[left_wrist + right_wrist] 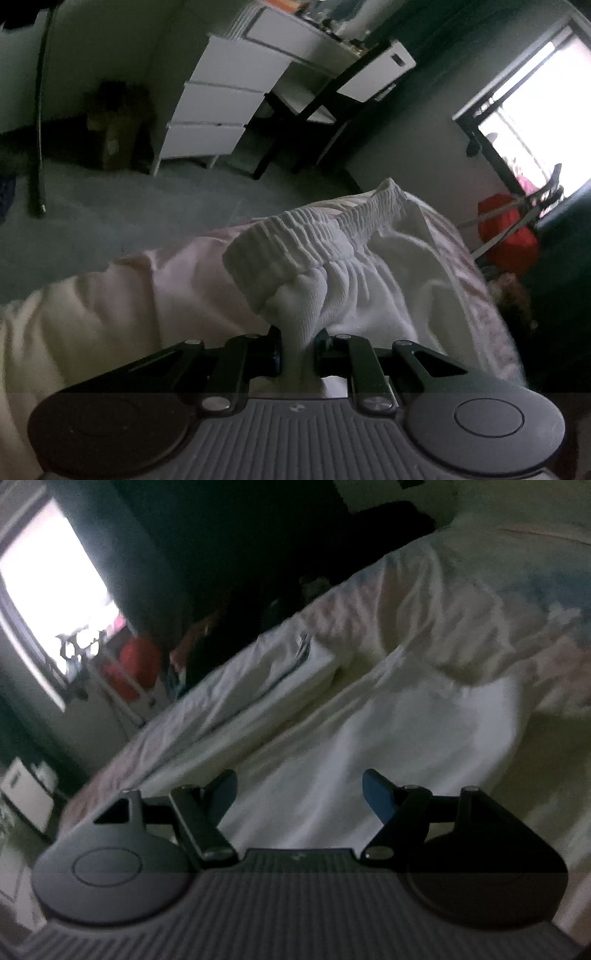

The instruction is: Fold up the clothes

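Note:
A white ribbed garment (pixel 325 266) with an elastic waistband lies bunched on the bed. My left gripper (pixel 297 349) is shut on a fold of this white garment, just below the waistband. In the right wrist view, my right gripper (pixel 299 794) is open and empty, held just above white cloth (pixel 406 720) spread on the bed. A folded white piece (pixel 280 668) with a dark stripe lies further up the bed.
The pale pink bedcover (pixel 110 295) fills the foreground. Across the grey carpet stand a white drawer unit (pixel 218 107), a dark chair (pixel 306 110) and a cardboard box (pixel 114 125). A red object (pixel 509 229) sits under the bright window (pixel 535 110).

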{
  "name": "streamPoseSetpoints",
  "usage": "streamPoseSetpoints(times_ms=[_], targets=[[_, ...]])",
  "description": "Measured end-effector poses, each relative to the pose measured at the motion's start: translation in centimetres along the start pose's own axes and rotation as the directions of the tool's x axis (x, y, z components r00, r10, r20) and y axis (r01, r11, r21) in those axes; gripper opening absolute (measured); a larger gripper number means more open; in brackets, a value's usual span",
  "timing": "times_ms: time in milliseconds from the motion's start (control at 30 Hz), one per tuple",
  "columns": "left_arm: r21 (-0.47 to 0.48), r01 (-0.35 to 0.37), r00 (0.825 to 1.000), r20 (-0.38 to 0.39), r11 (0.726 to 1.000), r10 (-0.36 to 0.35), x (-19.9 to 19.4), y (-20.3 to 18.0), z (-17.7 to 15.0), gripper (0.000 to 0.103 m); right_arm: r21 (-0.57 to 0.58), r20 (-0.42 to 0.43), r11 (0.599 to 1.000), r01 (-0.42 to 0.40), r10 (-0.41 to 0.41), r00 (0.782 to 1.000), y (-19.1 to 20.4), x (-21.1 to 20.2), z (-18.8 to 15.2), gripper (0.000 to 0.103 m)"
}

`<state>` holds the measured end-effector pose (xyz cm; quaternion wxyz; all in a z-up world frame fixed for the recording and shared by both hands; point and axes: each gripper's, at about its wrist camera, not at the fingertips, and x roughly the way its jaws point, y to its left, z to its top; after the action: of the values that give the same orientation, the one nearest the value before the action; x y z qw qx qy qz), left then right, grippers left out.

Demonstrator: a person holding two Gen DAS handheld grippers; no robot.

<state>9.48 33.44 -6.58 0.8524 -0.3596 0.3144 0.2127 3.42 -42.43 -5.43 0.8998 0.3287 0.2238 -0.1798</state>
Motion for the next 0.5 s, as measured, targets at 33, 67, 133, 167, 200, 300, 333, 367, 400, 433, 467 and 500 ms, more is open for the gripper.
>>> streamPoseSetpoints(times_ms=[33, 67, 133, 167, 200, 300, 333, 367, 400, 433, 467, 500], targets=[[0.032, -0.017, 1.0, 0.005, 0.999, 0.017, 0.0, -0.4, -0.1, 0.018, 0.019, 0.013, 1.0, 0.006, -0.007, 1.0, -0.7, -0.3, 0.5, 0.076], [0.055, -0.029, 1.0, 0.012, 0.998, 0.028, 0.1, -0.8, -0.3, 0.018, 0.038, 0.029, 0.999, 0.011, -0.012, 1.0, -1.5, -0.7, 1.0, 0.077], [0.079, -0.04, 0.999, 0.02, 0.996, 0.038, 0.2, -1.3, -0.5, 0.018, 0.062, 0.057, 0.998, 0.021, -0.024, 0.998, -3.1, -1.3, 1.9, 0.078], [0.082, -0.042, 0.999, 0.021, 0.996, 0.04, 0.2, -1.4, -0.6, 0.018, 0.067, 0.064, 0.997, 0.028, -0.033, 0.997, -3.8, -1.5, 2.2, 0.078], [0.085, -0.043, 0.999, 0.022, 0.995, 0.042, 0.3, -1.6, -0.6, 0.018, 0.076, 0.069, 0.996, 0.038, -0.043, 0.997, -4.6, -1.6, 2.5, 0.077], [0.069, -0.037, 0.999, 0.013, 0.997, 0.036, 0.5, -1.3, -0.5, 0.018, 0.169, 0.066, 0.981, 0.094, -0.106, 0.992, -7.4, -1.3, 2.8, 0.079], [0.063, -0.035, 0.999, 0.01, 0.997, 0.034, 0.5, -1.1, -0.4, 0.019, 0.213, 0.056, 0.971, 0.107, -0.122, 0.991, -8.3, -1.1, 2.8, 0.079], [0.058, -0.033, 0.999, 0.006, 0.998, 0.033, 0.5, -1.0, -0.3, 0.019, 0.274, 0.04, 0.957, 0.099, -0.114, 0.993, -9.3, -0.9, 2.5, 0.079], [0.053, -0.031, 1.0, 0.004, 0.998, 0.031, 0.5, -0.9, -0.3, 0.019, 0.333, 0.029, 0.938, 0.094, -0.11, 0.994, -10.1, -0.7, 2.3, 0.078], [0.047, -0.029, 1.0, 0.001, 0.998, 0.029, 0.5, -0.8, -0.2, 0.019, 0.39, 0.023, 0.916, 0.092, -0.109, 0.994, -10.9, -0.6, 2.0, 0.078], [0.042, -0.027, 1.0, -0.001, 0.999, 0.027, 0.4, -0.7, -0.2, 0.019, 0.434, 0.032, 0.895, 0.101, -0.128, 0.991, -11.4, -0.8, 1.8, 0.079], [0.037, -0.026, 1.0, -0.003, 0.999, 0.026, 0.4, -0.6, -0.2, 0.019, 0.454, 0.042, 0.885, 0.1, -0.133, 0.99, -11.8, -0.9, 1.6, 0.079]])
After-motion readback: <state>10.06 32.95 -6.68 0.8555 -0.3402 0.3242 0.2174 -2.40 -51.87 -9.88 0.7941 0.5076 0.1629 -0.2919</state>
